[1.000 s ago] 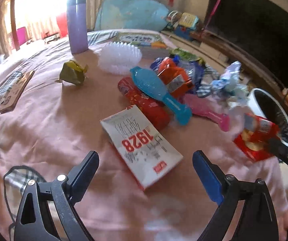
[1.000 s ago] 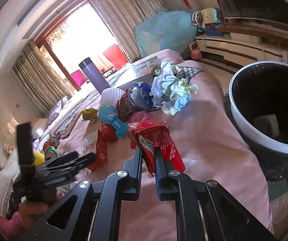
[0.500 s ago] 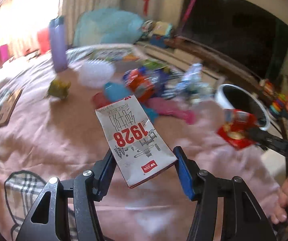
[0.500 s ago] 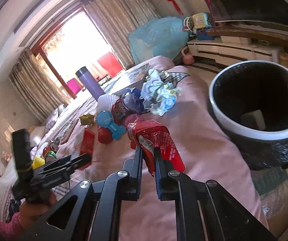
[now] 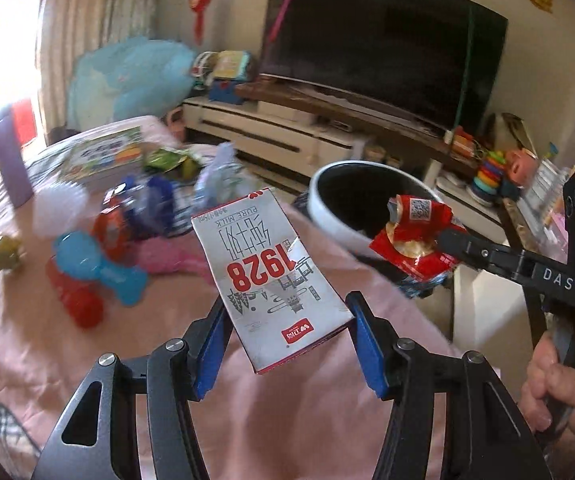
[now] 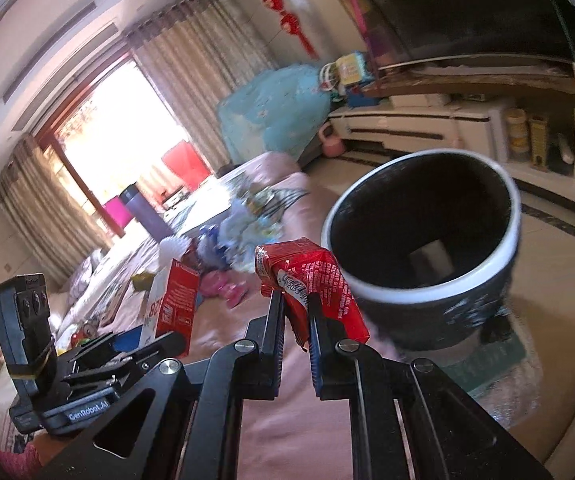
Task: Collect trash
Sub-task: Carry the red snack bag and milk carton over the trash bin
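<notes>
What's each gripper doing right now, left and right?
Left gripper: shut on the milk carton, lifted off the bed.
Right gripper: shut on the red snack wrapper, near the trash bin.

I am seeing a surface covered with a pink cloth (image 5: 327,420), and many things are lying on it. A blue plastic dumbbell-shaped toy (image 5: 99,268) is resting across a red crumpled packet (image 5: 73,300). Beside them a pink plastic toy (image 5: 171,262) is lying. A small yellow-green crumpled wrapper (image 5: 5,254) is sitting apart, and a purple tall cylinder bottle (image 5: 9,160) is standing upright farther back.
</notes>
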A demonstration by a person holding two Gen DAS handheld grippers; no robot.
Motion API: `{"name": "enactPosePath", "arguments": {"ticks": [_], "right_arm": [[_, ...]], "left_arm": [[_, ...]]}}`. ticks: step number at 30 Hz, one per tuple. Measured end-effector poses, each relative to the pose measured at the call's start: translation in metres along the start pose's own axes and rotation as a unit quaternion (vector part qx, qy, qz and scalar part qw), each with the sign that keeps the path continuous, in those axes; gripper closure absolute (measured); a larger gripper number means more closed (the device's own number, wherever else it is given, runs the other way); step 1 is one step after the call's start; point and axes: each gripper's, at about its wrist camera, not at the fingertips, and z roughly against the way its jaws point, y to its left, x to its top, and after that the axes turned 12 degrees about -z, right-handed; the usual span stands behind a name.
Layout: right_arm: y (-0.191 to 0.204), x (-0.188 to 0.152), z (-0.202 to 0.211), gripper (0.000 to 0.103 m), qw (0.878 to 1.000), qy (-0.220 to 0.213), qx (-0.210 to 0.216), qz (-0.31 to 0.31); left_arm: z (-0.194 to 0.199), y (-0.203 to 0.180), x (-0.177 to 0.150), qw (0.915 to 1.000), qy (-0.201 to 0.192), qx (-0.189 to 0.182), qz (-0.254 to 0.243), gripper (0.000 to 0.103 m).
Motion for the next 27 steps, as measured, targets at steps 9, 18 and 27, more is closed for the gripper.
{"name": "enactPosePath", "arguments": {"ticks": [9,18,27], "right_arm": [[-0.022,0.026,0.003,0.093,0.999,-0.024,-0.023,-0.017],[-0.044,0.050,0.002,0.093,0.998,-0.033,-0.041,-0.028],[-0.060,0.067,-0.014,0.092,0.998,-0.019,-0.054,-0.039]], "left_arm": [[-0.047,0.003,0.038,0.9993,0.003,-0.027,-0.026,0.047],[-0.093,-0.017,0.074,0.9979,0.013,-0.043,-0.048,0.047],[-0.143,-0.020,0.106,0.9960,0.039,-0.062,-0.050,0.047]]}}
